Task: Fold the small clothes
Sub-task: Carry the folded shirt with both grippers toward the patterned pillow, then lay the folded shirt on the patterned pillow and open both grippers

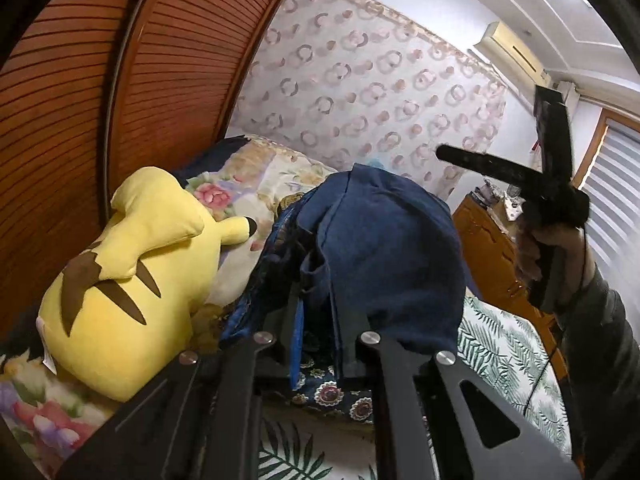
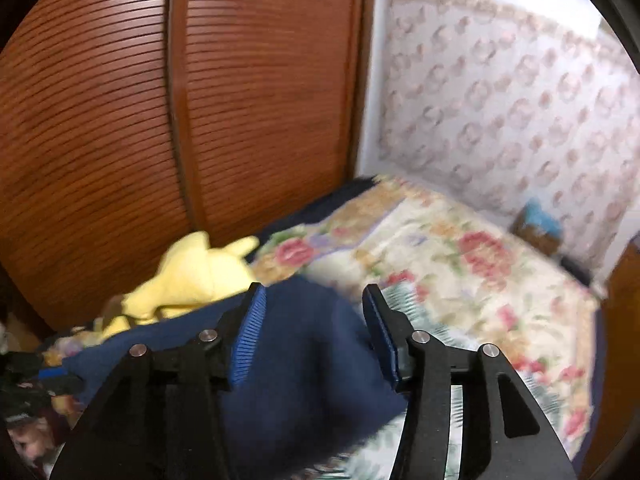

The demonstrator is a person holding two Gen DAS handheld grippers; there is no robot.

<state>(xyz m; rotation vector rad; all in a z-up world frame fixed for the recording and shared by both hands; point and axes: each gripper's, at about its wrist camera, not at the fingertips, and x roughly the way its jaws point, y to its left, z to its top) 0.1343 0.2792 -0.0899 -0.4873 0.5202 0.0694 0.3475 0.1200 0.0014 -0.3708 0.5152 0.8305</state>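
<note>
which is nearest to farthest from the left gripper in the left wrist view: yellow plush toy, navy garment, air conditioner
1. navy garment: draped right at the left gripper, bunched between its fingers.
2. yellow plush toy: lying on the bed just left of the garment.
3. air conditioner: high on the far wall, upper right.

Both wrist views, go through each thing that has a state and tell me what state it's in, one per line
Left tool: shut on the navy garment, holding it raised.
Right tool: open, navy cloth between its pads, not pressed.
Navy garment: bunched, not folded.
Yellow plush toy: lying on the bed.
Wardrobe doors: closed.
</note>
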